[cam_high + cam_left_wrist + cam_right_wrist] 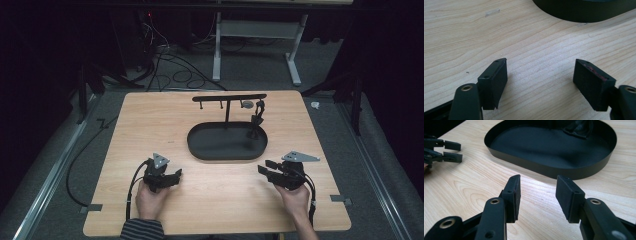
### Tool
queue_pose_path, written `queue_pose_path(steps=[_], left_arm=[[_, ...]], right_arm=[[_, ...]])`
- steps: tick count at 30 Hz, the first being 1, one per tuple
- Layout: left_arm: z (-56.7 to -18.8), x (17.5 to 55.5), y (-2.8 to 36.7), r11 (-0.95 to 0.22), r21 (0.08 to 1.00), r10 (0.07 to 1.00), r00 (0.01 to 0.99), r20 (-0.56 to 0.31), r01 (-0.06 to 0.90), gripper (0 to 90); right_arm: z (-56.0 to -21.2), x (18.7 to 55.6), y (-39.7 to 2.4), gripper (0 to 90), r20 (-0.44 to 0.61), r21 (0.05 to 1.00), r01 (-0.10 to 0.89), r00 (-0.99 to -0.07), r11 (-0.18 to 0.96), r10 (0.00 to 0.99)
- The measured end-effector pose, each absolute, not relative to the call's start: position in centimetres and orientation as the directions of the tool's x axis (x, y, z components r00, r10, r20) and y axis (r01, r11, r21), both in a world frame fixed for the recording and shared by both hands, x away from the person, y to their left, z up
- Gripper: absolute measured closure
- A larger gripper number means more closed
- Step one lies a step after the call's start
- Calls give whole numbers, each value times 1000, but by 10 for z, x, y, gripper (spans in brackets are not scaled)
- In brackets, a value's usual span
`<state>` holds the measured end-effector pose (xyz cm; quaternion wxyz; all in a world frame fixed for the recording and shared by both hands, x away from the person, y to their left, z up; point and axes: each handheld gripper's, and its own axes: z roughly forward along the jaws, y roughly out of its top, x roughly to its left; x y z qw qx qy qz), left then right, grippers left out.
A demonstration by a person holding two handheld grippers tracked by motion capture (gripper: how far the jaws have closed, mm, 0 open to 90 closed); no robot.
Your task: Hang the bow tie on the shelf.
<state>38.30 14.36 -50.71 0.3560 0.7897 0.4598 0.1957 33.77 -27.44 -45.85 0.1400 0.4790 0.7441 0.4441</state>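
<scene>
Tray (200, 149): lay ahead, between both grippers; long axis ran left-right
Right gripper (537, 195): nearer tray; jaws parted, empty
Left gripper (540, 83): jaws wide, empty

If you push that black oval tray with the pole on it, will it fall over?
Probably not. The black oval tray sits flat and wide on the table, so it would likely slide. The thin pole with its crossbar looks light. Pushed up high, it might rock.

The wooden table (150, 115) stands on a grey floor (260, 70). Black cables (175, 70) lie behind it, near a white metal frame (217, 50). The room around is dark.
</scene>
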Motion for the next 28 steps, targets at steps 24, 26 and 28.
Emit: queue_pose_path(steps=[24,26,28], left_arm=[[-507,383,144,-325,741,865,502,-19,587,281],[-507,383,144,-325,741,865,502,-19,587,281],[-507,383,144,-325,741,865,502,-19,587,281]], right_arm=[[-502,351,-245,489,-8,730,606,-457,317,890],[-502,350,-244,485,-14,732,602,-453,318,891],[-502,350,-244,483,-14,732,603,-452,317,892]])
